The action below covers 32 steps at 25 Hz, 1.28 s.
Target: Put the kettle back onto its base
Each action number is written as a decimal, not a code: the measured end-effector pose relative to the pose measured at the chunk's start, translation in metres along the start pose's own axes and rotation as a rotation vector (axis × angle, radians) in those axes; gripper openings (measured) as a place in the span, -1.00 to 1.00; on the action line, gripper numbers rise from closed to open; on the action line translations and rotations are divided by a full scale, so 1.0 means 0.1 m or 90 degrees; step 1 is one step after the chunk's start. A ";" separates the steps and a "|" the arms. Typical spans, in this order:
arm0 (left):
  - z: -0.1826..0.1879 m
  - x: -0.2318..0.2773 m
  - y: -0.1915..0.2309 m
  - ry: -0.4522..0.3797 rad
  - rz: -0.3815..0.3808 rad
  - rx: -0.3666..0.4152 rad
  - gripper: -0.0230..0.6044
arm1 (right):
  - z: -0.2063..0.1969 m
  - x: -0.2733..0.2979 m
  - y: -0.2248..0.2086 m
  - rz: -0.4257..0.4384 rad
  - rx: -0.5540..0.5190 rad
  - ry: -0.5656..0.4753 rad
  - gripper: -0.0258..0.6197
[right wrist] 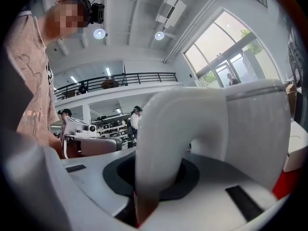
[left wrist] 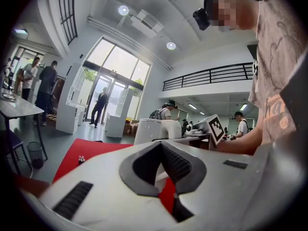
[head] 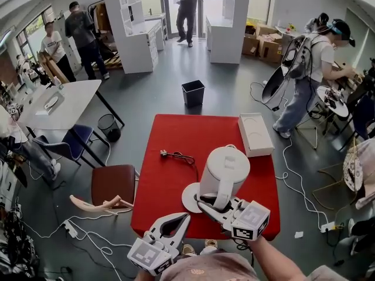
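Left gripper (head: 183,218) hangs at the near table edge, jaws together on nothing, only red cloth showing through the hollow between its pads in its own view (left wrist: 166,170). Just ahead of it and to its right lies the base (head: 190,199), a flat white disc on the red table (head: 170,186). Only its left half shows; the rest is under the kettle. Over to the kettle (head: 225,165): upright, body ahead of the right gripper (head: 218,206), which is clamped on the handle (right wrist: 163,129) running top to bottom between its jaws. That's the key line: the disc sits below and left of those jaws, so the kettle looks offset right of centre. Whether it's touching the disc, I can't tell. The power cord (head: 179,156) lies beyond the base, the box (head: 256,134) far right. There's room to slide left.
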<state>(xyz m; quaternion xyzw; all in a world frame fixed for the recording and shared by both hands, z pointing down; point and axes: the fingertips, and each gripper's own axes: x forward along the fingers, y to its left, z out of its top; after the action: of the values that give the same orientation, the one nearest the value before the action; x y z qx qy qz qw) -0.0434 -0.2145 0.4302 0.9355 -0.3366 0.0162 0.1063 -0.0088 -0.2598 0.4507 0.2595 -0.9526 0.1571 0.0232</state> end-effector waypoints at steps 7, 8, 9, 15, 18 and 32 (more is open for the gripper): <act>0.00 -0.11 0.17 0.006 0.045 -0.004 -0.97 | -0.15 0.27 -0.22 0.014 -0.005 0.007 -0.67; -0.01 -0.13 0.18 0.005 0.044 -0.004 -0.97 | -0.17 0.30 -0.23 0.016 -0.007 0.010 -0.67; -0.03 -0.15 0.20 0.004 0.042 -0.005 -0.97 | -0.18 0.34 -0.23 0.018 -0.008 0.013 -0.67; 0.00 -0.15 0.28 0.006 0.049 -0.007 -0.97 | -0.18 0.48 -0.24 0.024 0.000 0.018 -0.67; 0.00 -0.14 0.27 0.004 0.047 -0.008 -0.97 | -0.23 0.53 -0.19 0.033 -0.003 0.024 -0.67; -0.04 -0.28 0.40 0.011 0.076 -0.011 -0.97 | -0.40 0.77 -0.02 0.056 -0.012 0.043 -0.67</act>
<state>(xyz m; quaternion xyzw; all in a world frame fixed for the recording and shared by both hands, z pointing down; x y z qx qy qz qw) -0.0904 -0.2261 0.4391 0.9128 -0.3907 0.0278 0.1158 -0.0755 -0.2860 0.4993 0.2116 -0.9632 0.1578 0.0506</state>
